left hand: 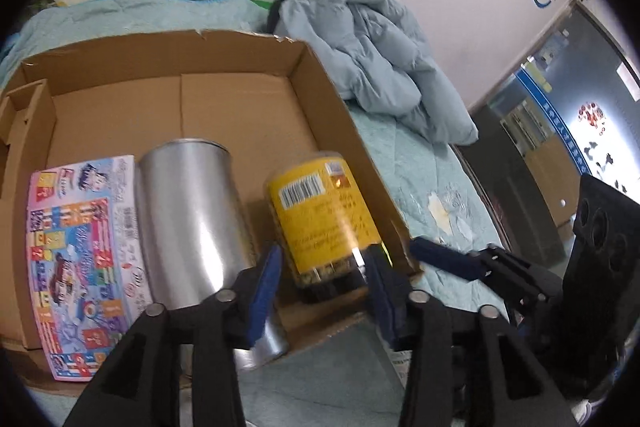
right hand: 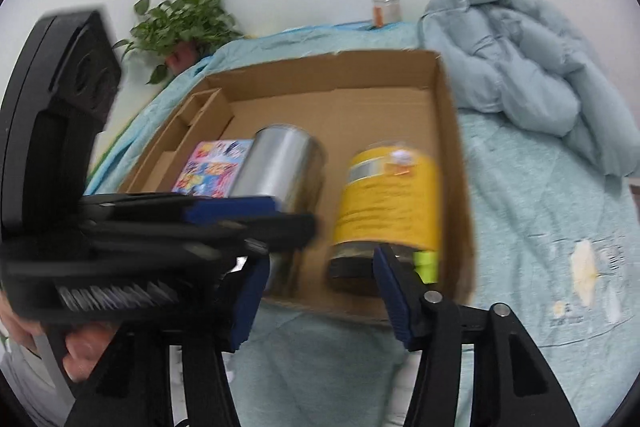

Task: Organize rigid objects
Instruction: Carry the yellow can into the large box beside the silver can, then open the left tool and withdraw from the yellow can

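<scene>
A shallow cardboard box (left hand: 224,95) sits on a pale blue quilted bedspread (right hand: 532,227), and three things stand in a row along its near side: a colourful printed carton (left hand: 80,247) at the left, a plain silver tin (left hand: 192,219) in the middle and a yellow-labelled jar (left hand: 320,215) at the right, close to the box's right wall.

The left gripper (left hand: 320,291) hangs over the near edge of the box, its blue-padded jaws apart. The bottom of the yellow-labelled jar lies right between them, with a visible gap on the left side; on the right the pad crosses the jar's edge and I cannot tell whether it touches. The silver tin is just outside its left finger.

The right gripper (right hand: 320,291) is also spread, and from its own view the jar's dark base sits in the gap, nearer the right pad, with the picture too blurred to judge contact. The left gripper cuts across in front of it from the left, a hand (right hand: 80,347) showing beneath.

A crumpled pale blue jacket (left hand: 376,51) lies beyond the box.
</scene>
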`<state>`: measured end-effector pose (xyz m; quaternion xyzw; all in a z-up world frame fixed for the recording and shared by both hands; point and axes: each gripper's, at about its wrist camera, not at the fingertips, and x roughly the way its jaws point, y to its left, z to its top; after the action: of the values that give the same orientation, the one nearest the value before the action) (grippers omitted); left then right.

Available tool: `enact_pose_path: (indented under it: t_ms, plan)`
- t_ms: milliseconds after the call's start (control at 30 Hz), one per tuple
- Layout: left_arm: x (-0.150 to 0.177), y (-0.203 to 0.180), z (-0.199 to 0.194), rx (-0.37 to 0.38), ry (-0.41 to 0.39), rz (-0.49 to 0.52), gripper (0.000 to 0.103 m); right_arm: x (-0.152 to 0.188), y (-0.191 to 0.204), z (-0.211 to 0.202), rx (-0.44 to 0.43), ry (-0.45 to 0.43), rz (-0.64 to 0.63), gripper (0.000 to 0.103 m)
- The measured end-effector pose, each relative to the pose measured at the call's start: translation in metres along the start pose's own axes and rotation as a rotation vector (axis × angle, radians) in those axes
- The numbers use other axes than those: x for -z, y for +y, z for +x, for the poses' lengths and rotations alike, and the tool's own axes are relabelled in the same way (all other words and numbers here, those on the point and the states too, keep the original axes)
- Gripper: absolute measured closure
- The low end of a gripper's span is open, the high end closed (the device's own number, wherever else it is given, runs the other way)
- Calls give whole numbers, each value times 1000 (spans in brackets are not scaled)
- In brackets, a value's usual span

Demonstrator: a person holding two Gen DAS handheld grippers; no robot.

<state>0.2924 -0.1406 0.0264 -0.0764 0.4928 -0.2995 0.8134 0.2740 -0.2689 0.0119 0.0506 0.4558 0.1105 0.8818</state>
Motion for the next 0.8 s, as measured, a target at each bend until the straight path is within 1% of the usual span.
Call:
enact_pose_path:
  t_ms: [33, 67, 100, 133, 200, 267, 300, 333, 367, 400, 433, 500, 533, 600, 667, 767, 800]
  plan:
    - [-2, 4, -1, -6, -12, -3, 43, -1, -5, -3, 13, -6, 8, 35]
    - [-3, 8, -1, -15, -20, -7, 41, -4, -14, -3, 33, -12, 26, 28]
    - [-5, 10, 1, -19, -15, -9, 41, -9, -24, 1, 51, -3, 51, 27]
    - [-6, 12, 3, -20, -2, -12, 41, -14, -30, 6, 56, 14, 68, 27]
    - [-6, 13, 6, -19, 10, -11, 41, -23, -39, 18, 39, 44, 80, 28]
    - [-2, 13, 7, -25, 8, 0, 41, -32, -41, 37, 67, 73, 59, 28]
    - [-3, 14, 8, -43, 7, -2, 41, -35, -42, 47, 69, 96, 54, 29]
    - [-1, 17, 7, -54, 7, -7, 41, -37, -43, 57, 58, 116, 59, 32]
    - [-2, 18, 8, -50, 10, -11, 41, -39, -46, 62, 14, 118, 80, 32]
    - [0, 20, 6, -41, 5, -14, 41, -39, -46, 65, -6, 126, 90, 32]
    - [1, 22, 4, -38, 1, -17, 41, -39, -46, 68, -30, 137, 98, 36]
    - [4, 24, -3, -56, -23, -13, 41, -34, -41, 73, -74, 170, 94, 40]
    - [7, 24, -7, -61, -39, -7, 41, -30, -37, 76, -90, 190, 91, 40]
    - [10, 22, -13, -74, -64, 4, 41, -25, -30, 76, -62, 179, 70, 39]
    - [17, 18, -22, -110, -90, 29, 41, -20, -27, 73, -54, 189, 81, 39]
    - [31, 8, -38, -215, -152, 71, 39, -11, -18, 67, -42, 201, 71, 39]
    - [36, 5, -42, -246, -177, 79, 32, -6, -13, 63, -29, 194, 47, 39]
